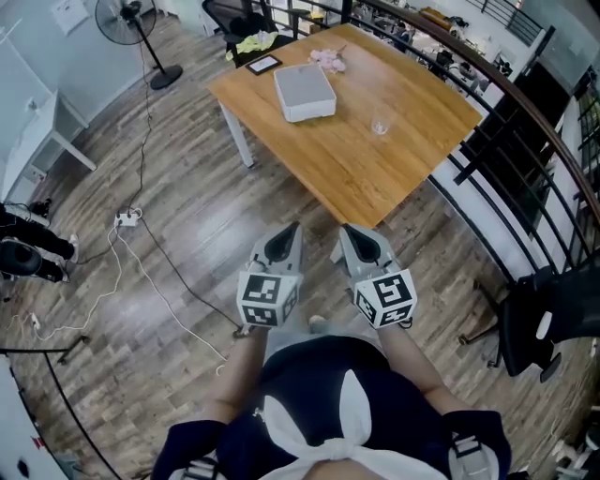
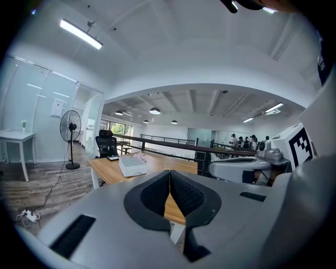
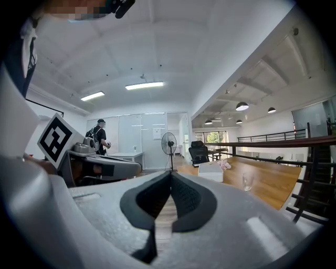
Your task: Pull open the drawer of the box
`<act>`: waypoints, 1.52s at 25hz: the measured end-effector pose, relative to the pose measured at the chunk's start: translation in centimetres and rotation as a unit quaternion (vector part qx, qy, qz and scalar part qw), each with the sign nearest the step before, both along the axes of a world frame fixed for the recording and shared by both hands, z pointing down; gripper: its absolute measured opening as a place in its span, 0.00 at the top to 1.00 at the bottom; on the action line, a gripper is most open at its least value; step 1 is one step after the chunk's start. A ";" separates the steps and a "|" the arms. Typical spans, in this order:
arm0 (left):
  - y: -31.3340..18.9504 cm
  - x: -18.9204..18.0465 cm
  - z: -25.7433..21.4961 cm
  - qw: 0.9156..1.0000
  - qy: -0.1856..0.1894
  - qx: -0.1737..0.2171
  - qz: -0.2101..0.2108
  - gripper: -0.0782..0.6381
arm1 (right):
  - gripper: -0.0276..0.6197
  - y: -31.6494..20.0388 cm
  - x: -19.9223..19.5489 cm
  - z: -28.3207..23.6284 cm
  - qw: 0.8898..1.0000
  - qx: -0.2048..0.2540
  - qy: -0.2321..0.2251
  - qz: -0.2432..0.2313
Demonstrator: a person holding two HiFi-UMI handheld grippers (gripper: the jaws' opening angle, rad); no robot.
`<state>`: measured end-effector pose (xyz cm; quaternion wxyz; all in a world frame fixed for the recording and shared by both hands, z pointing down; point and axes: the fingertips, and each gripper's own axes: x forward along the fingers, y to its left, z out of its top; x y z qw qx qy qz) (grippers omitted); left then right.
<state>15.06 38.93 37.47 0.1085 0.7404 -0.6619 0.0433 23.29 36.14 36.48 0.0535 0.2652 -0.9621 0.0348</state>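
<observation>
A white box (image 1: 305, 92) lies on the far half of a wooden table (image 1: 394, 164); the same box (image 2: 132, 166) shows in the left gripper view and the box (image 3: 211, 171) again in the right gripper view. I cannot make out its drawer from here. Both grippers are held side by side over the floor, short of the table's near corner. My left gripper (image 1: 293, 228) is shut with nothing between its pads (image 2: 169, 174). My right gripper (image 1: 344, 230) is shut too, empty, its tips (image 3: 170, 175) together.
A clear glass (image 1: 380, 125) stands on the table right of the box, pink flowers (image 1: 329, 58) and a dark tablet (image 1: 262, 64) behind it. A black railing (image 1: 506, 178) runs along the right. A standing fan (image 1: 141, 28), a cable and power strip (image 1: 127, 218) sit on the floor at left.
</observation>
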 end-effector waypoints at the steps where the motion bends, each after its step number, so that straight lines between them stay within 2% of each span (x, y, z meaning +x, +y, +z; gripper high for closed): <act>1: -0.5 -0.2 0.1 1.000 -0.003 -0.001 -0.001 0.86 | 0.96 -0.5 0.0 0.2 1.000 -0.002 -0.001 0.000; 5: -2.5 -1.9 0.5 1.000 0.003 -0.005 -0.008 0.86 | 0.96 -2.7 -1.3 1.1 1.000 -0.013 0.000 0.002; 12: -8.6 -7.8 2.9 0.999 0.011 -0.031 0.005 0.86 | 0.96 -9.0 -7.5 2.7 1.000 -0.025 0.014 0.011; 18: -15.9 -14.7 2.9 0.999 0.013 -0.037 0.026 0.86 | 0.96 -16.8 -13.9 2.3 0.999 -0.024 0.013 0.037; 22: -20.4 -19.4 3.2 0.997 0.013 -0.055 0.046 0.86 | 0.96 -21.7 -18.2 2.1 0.998 -0.033 0.013 0.060; 26: -24.9 -22.7 2.5 0.997 0.007 -0.045 0.066 0.86 | 0.96 -25.5 -20.8 2.2 0.996 -0.036 0.021 0.081; 33: -29.5 -26.8 2.0 0.995 0.009 -0.035 0.096 0.86 | 0.96 -29.2 -24.4 2.0 0.992 -0.035 0.020 0.120; 38: -31.4 -27.0 1.4 0.992 0.008 -0.030 0.121 0.86 | 0.96 -30.9 -25.0 2.1 0.990 -0.043 0.023 0.133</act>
